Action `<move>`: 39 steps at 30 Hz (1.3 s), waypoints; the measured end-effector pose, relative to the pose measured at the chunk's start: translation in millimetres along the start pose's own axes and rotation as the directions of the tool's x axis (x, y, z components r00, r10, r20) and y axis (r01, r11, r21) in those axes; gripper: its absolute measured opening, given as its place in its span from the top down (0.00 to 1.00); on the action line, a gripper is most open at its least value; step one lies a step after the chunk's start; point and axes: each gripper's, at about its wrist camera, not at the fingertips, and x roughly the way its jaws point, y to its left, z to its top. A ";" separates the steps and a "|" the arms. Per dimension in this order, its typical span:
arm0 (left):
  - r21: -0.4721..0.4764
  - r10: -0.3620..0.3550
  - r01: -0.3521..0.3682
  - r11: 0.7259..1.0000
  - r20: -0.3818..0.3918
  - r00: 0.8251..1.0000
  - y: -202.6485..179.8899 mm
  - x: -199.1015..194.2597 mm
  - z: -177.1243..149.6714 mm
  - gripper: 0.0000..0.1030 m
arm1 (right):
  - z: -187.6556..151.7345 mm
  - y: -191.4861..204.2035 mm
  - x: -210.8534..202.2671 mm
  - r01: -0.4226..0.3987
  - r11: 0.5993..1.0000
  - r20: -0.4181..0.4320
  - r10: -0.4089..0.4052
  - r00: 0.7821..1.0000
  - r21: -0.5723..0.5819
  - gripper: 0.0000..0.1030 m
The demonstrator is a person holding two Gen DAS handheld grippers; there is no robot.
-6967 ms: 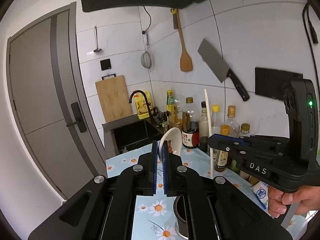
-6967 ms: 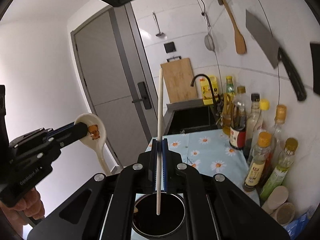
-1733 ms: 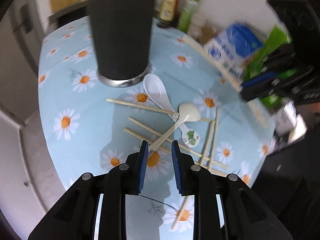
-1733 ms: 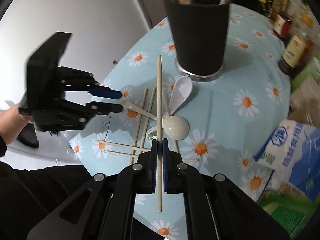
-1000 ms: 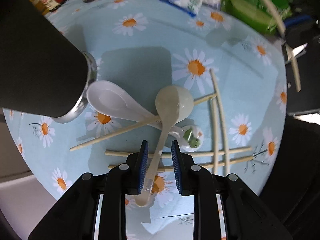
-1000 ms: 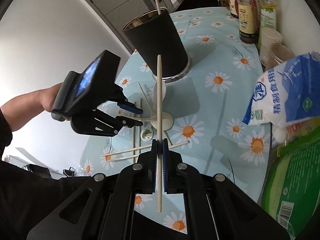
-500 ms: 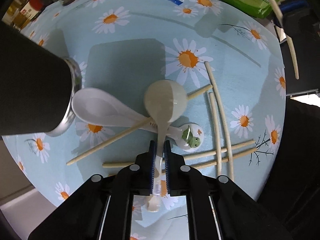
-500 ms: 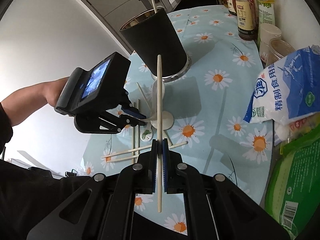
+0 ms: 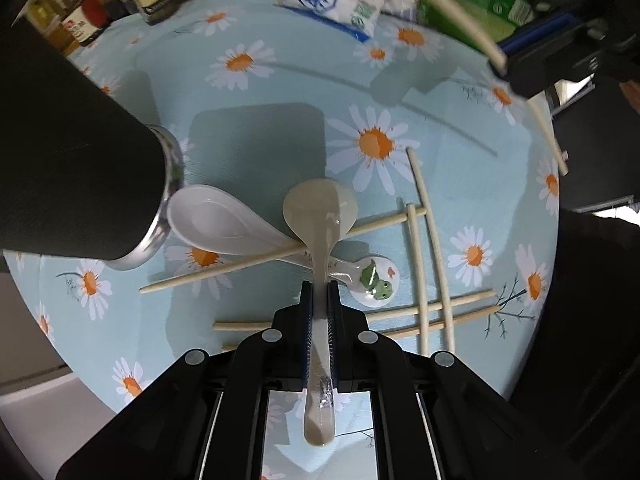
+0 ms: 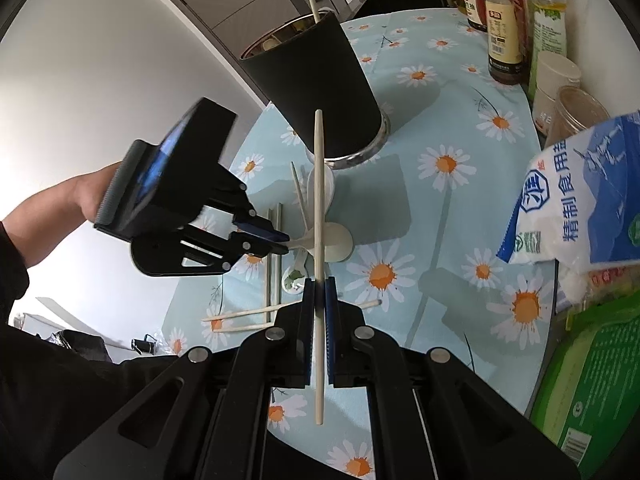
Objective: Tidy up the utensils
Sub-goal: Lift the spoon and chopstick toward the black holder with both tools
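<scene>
Left gripper (image 9: 319, 292): jaws closed tight on the handle of a beige ceramic spoon (image 9: 320, 216), pointing down at the worktop (image 9: 256, 136). Handle runs back between the blue pads; bowl end sticks out ahead, over the pile. Whether the bowl touches the items below: cannot tell.

Right gripper (image 10: 319, 288): jaws clamped on 1 chopstick (image 10: 318, 184), gripped nearer its lower end, long part projecting fwd toward the holder.

Black utensil holder (image 10: 316, 80), steel base, stands upright on the daisy-print cloth; 1 chopstick sticks out of its top.

Loose on worktop, just beside the holder base: white ceramic spoon (image 9: 212, 224), bowl up, w/ a frog-print handle end (image 9: 376, 284). 1 chopstick lies across it at a slant. To the right, approx 5 more chopsticks (image 9: 430, 256) crossed in a rough grid.

Far edge of worktop: sauce bottles (image 10: 504, 28), blue-white salt bag (image 10: 584, 204), green packet (image 10: 596, 380).

A person's hand (image 10: 86, 188) holds the left gripper's body; dark sleeve visible.
</scene>
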 end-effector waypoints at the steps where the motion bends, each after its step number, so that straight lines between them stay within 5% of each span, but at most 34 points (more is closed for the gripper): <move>1: -0.010 0.002 -0.002 1.000 0.010 1.000 -1.4 -3.2 -2.0 0.94 | 1.1 0.5 0.7 -0.001 1.000 -0.002 0.001 1.000 -0.004 0.94; 13: -0.207 0.035 -0.006 0.978 0.138 0.990 -2.7 -36.8 -46.1 0.94 | 22.7 8.9 15.8 -0.046 0.997 -0.051 0.043 0.998 -0.062 0.94; 22: -0.381 0.044 0.068 0.922 0.277 0.960 1.9 -63.4 -85.4 0.94 | 39.0 26.4 25.5 -0.081 0.990 -0.077 0.073 0.994 -0.115 0.94; 31: -0.520 0.123 0.150 0.841 0.453 0.883 8.3 -107.8 -107.9 0.94 | 60.3 34.8 27.1 -0.114 0.984 -0.053 0.108 0.993 -0.135 0.94; 39: -0.572 0.211 0.222 0.789 0.593 0.777 11.7 -147.7 -120.6 0.94 | 80.5 42.1 14.0 -0.126 0.982 0.041 0.133 0.990 -0.140 0.94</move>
